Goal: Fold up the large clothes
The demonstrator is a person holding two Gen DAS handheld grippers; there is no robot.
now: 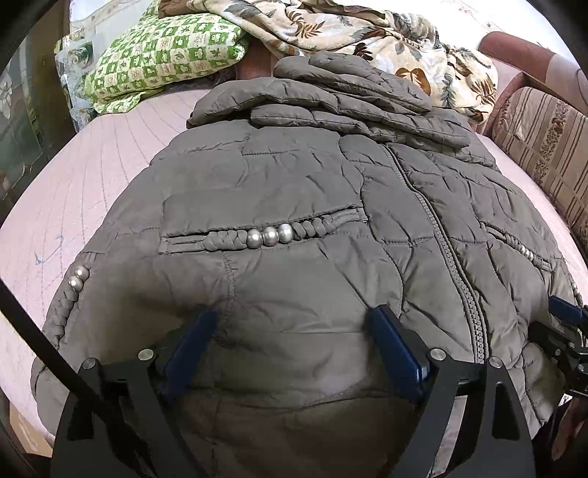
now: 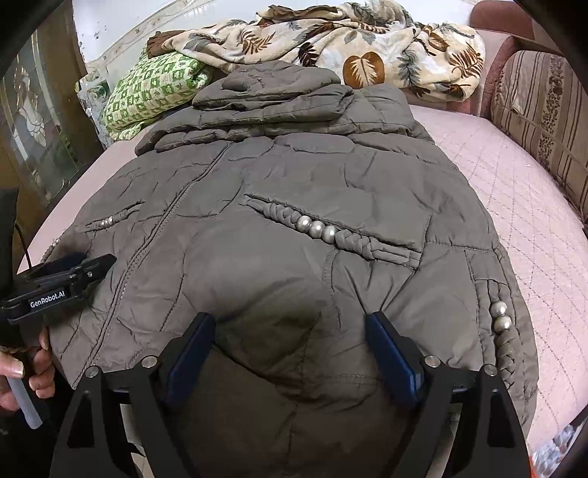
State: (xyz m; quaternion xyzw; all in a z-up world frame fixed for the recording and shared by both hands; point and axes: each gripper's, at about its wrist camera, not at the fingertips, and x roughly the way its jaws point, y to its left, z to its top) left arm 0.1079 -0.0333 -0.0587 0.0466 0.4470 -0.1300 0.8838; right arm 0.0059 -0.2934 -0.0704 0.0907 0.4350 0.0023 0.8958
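A grey-brown quilted jacket lies front up on a pink quilted bed, zipper closed. Its sleeves are folded across the top. Braided pocket trims carry silver beads. My left gripper stands open over the hem on the jacket's left half, and fabric lies under the gap without being pinched. My right gripper stands open the same way over the right half of the hem. Each gripper also shows at the edge of the other's view: the right gripper and the left gripper, held by a hand.
A green checked pillow and a leaf-patterned blanket lie behind the jacket. A striped sofa cushion borders the bed on the right. A glass-panelled door stands at the left.
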